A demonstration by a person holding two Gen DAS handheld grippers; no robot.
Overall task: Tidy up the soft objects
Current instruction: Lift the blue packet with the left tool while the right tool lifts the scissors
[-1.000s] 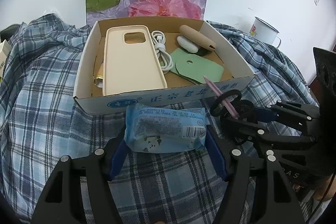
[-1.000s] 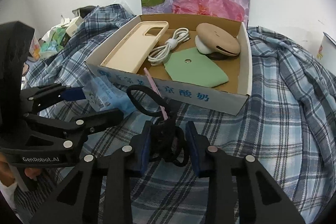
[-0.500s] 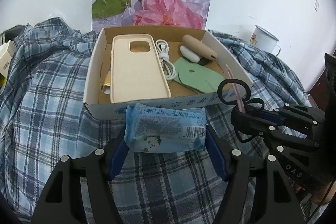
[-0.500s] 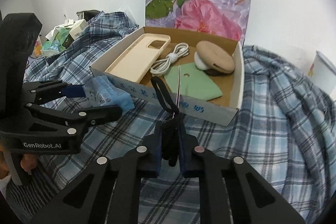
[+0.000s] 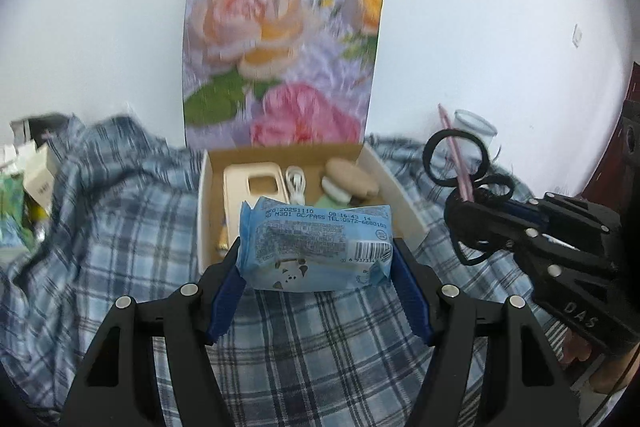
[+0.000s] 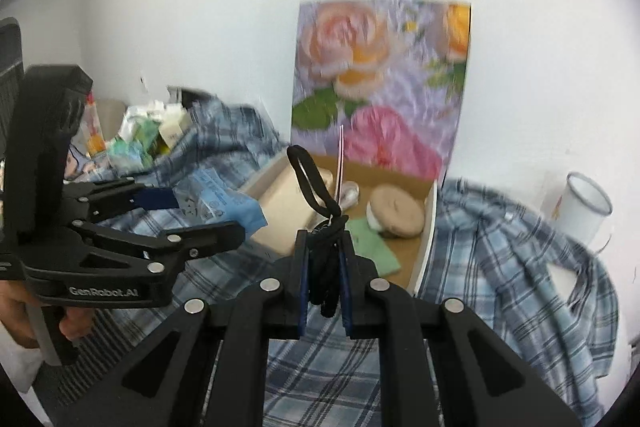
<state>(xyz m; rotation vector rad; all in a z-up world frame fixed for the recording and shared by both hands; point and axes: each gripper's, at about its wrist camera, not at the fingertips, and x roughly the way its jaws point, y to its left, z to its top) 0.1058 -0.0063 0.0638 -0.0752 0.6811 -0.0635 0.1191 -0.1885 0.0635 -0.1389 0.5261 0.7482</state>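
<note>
Gripping a blue tissue packet (image 5: pixel 316 243) across its width, the left gripper (image 5: pixel 318 283) is carrying it clear of the plaid cloth (image 5: pixel 120 227), its blue pads (image 5: pixel 226 287) pressing on the packet's two short ends. The packet is sitting squarely between the fingers, printed side up, and in this view it is overlapping the near edge of the cardboard box (image 5: pixel 404 195) just beyond.

Clenching on a bundle of black hair ties (image 6: pixel 326 271), the right gripper (image 6: pixel 324 291) is pinching it tightly with its jaws nearly together; one loop is standing up above the fingertips and a thin pink stick (whether it is caught in the ties or in the pads I cannot tell) is rising beside it.

Judging by how things are lying, the sorting is partly done: the box is already holding a beige phone case (image 5: pixel 250 191), a white cable (image 5: pixel 295 183), a green pouch (image 6: pixel 372 251) and a round tan item (image 6: pixel 396 213). Both held things are hanging in the air on the near side of the box, so placing them inside appears to be what is left. A white mug (image 6: pixel 586 211) is standing apart on the cloth.
</note>
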